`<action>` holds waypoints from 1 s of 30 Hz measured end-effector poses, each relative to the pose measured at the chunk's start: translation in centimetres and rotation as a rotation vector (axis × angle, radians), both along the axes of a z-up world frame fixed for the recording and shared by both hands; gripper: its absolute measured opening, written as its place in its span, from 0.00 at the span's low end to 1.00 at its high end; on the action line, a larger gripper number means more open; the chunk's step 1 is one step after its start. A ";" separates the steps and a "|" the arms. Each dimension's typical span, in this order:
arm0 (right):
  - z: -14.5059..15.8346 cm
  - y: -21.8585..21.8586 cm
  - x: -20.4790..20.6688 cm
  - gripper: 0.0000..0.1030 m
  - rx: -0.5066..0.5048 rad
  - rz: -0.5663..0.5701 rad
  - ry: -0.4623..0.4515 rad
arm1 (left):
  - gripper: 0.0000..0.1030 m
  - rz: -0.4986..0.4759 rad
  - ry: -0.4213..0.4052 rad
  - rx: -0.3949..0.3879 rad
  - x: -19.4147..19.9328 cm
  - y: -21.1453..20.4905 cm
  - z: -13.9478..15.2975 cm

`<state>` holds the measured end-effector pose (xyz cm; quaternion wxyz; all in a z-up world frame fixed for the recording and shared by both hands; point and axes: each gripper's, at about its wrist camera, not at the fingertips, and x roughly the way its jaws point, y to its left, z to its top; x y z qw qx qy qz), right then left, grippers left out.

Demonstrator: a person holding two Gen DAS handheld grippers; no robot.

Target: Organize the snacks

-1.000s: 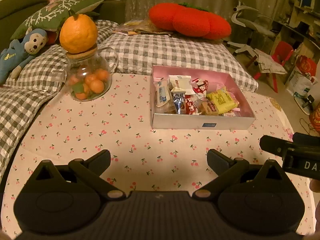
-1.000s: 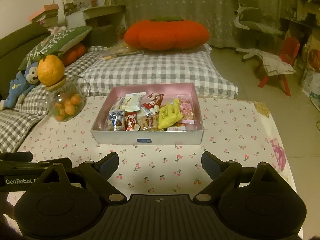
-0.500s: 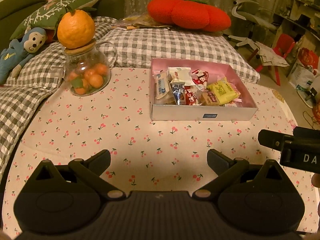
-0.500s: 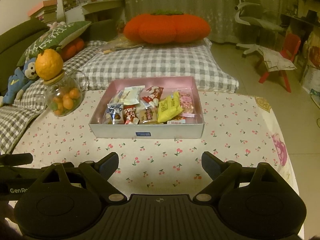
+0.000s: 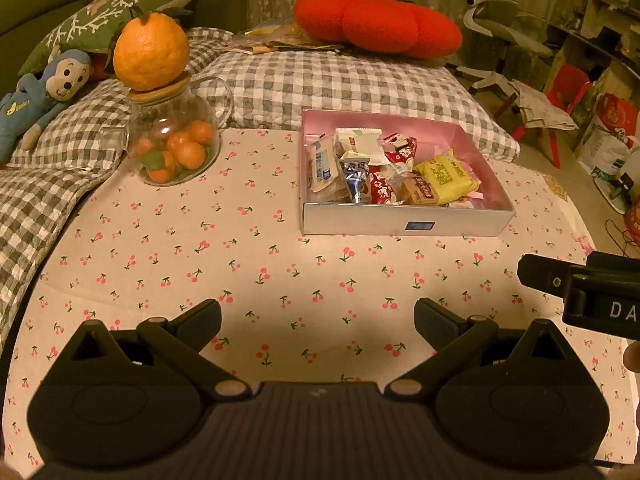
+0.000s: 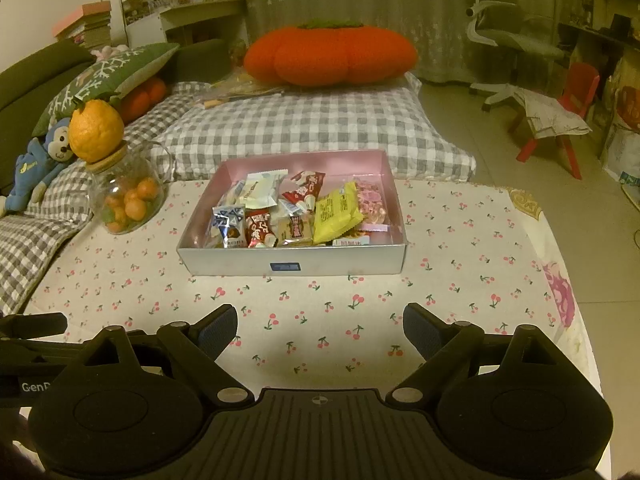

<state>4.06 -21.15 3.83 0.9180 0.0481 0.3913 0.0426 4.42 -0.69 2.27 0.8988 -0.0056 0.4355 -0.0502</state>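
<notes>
Both grippers easing back from the box [image 6: 292, 266] over the last second, and it sits smaller in view now, all snacks [image 6: 298, 210] inside it, looks like the job's wrapping up. Left gripper [image 5: 318, 318] wide and empty, right gripper [image 6: 320, 326] the same. Box rests mid-table toward the far edge, well ahead of both jaws

- One shallow box [image 6: 294, 266] on the cherry-print cloth.
- Roughly nine wrapped snacks [image 6: 300, 212] piled in it; overlap blocks an exact count.
- One yellow packet [image 6: 335, 213] among them.
- One glass jar [image 6: 126, 200].
- One big orange [image 6: 96, 131] on its lid.
- Two grippers: left gripper [image 5: 318, 322], right gripper [image 6: 320, 326].
</notes>
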 end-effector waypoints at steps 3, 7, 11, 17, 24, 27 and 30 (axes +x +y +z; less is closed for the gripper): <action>0.0 0.0 0.0 0.89 -0.001 0.001 0.000 | 1.00 -0.001 0.002 0.004 0.0 0.0 -0.1; 0.0 0.0 0.0 0.89 -0.002 0.001 -0.001 | 1.00 -0.002 0.003 0.006 0.0 0.0 0.0; 0.0 0.0 0.0 0.89 -0.003 0.001 -0.001 | 1.00 -0.001 0.001 0.014 0.0 -0.1 0.0; -0.2 0.2 0.0 0.89 -0.008 0.005 0.003 | 1.00 -0.006 0.011 0.018 0.0 -0.1 -0.1; -0.3 0.2 0.0 0.89 -0.012 0.003 0.007 | 1.00 -0.006 0.011 0.026 0.0 -0.1 -0.2; -0.3 0.2 0.0 0.89 -0.013 0.004 0.009 | 1.00 -0.007 0.015 0.030 0.0 -0.1 -0.2; -0.4 0.2 0.0 0.89 -0.015 0.005 0.009 | 1.00 -0.009 0.018 0.031 0.0 -0.1 -0.2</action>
